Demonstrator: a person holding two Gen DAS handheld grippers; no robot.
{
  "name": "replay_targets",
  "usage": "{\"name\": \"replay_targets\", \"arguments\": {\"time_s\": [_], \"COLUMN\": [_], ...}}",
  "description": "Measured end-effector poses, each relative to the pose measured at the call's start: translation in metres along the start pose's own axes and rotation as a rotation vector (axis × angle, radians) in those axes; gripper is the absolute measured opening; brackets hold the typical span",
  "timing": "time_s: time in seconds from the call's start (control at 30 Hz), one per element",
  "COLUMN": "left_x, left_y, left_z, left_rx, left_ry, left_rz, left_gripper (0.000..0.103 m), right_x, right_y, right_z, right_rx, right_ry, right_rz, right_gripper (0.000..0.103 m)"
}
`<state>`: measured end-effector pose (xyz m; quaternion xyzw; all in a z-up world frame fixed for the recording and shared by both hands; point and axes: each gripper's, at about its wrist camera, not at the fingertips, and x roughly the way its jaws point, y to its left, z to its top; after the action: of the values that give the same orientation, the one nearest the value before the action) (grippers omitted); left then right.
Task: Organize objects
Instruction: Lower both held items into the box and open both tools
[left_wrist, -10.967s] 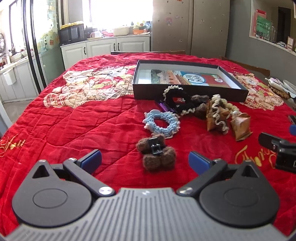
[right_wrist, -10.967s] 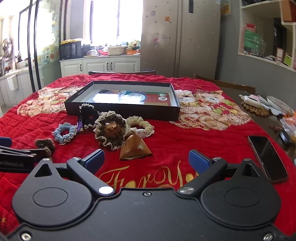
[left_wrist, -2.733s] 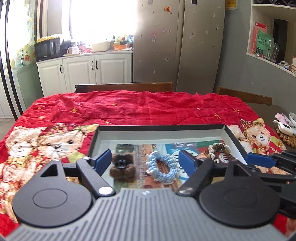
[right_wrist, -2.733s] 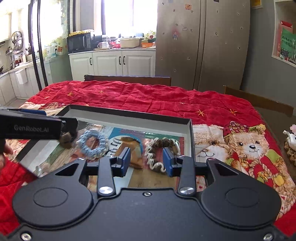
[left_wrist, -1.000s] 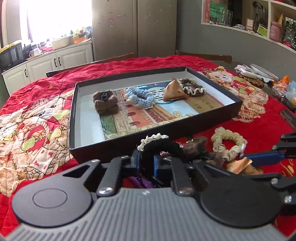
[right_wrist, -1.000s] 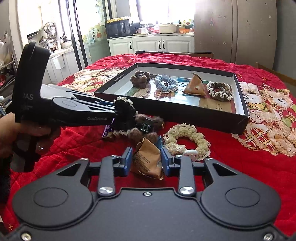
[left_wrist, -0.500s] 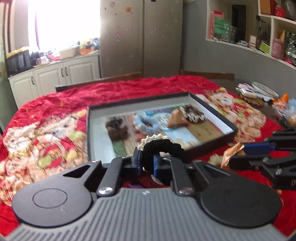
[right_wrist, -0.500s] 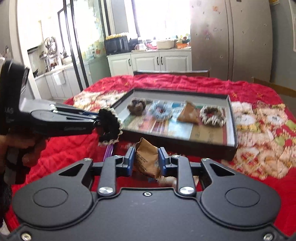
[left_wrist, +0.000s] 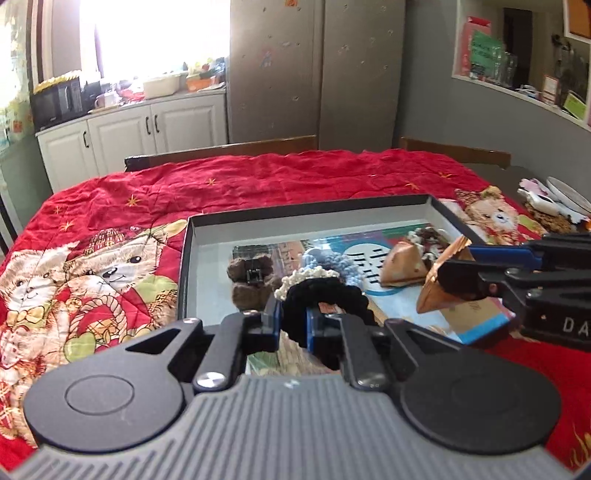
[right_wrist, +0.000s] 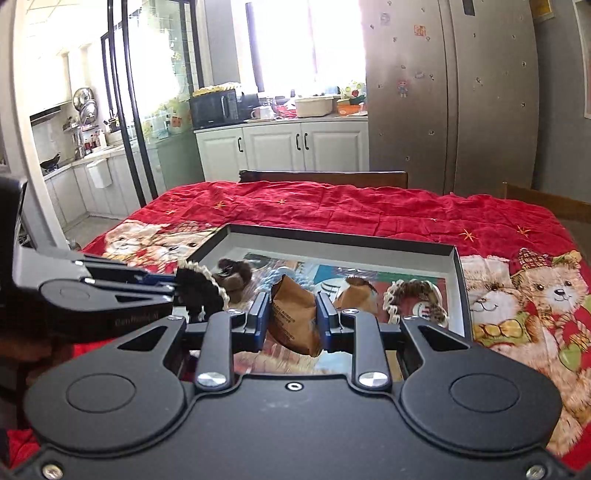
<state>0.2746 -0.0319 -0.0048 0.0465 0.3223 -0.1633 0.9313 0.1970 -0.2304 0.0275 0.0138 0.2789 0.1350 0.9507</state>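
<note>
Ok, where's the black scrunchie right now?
The black scrunchie is pinched in the left gripper, held over the near edge of the black tray, in front of the brown fuzzy clip.

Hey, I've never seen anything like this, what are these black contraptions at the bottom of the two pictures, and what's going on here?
Those are two hand-held grabbing tools, each carrying its own wide-angle camera that looks forward along its fingers. One picture comes from the left tool, the other from the right tool. A person holds one in each hand, with no robot arm involved. Both hover over a shallow black box on a table covered with a red blanket. The left tool grips a black hair scrunchie; the right grips a brown paper pouch. Already in the box are a brown fuzzy clip, a blue scrunchie and another pouch.
</note>
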Motion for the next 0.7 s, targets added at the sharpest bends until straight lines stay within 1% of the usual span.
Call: {"name": "replay_targets", "arguments": {"time_s": [0.17,0.33,0.5,0.7], "left_x": [0.02,0.034,0.045,0.05], "left_y": [0.002,0.003,0.005,0.003], "left_z": [0.004,0.006,0.004,0.001], "left_rx": [-0.026,-0.038,-0.056,-0.054], "left_ry": [0.026,0.038,0.054,0.059], "left_rz": [0.008,0.025,0.035,0.044], "left_gripper": [0.016,0.016,0.016,0.017], "right_x": [0.029,0.048,0.059,0.066], "right_y": [-0.009,-0.02,-0.024,-0.023], "right_z": [0.004,0.003,-0.001,-0.004], "right_rx": [0.026,0.076,0.09,0.092], "right_ry": [0.016,0.028,0.042,0.057], "right_rz": [0.001,0.006,0.018,0.023], "right_gripper": [0.026,0.026,0.026,0.026]}}
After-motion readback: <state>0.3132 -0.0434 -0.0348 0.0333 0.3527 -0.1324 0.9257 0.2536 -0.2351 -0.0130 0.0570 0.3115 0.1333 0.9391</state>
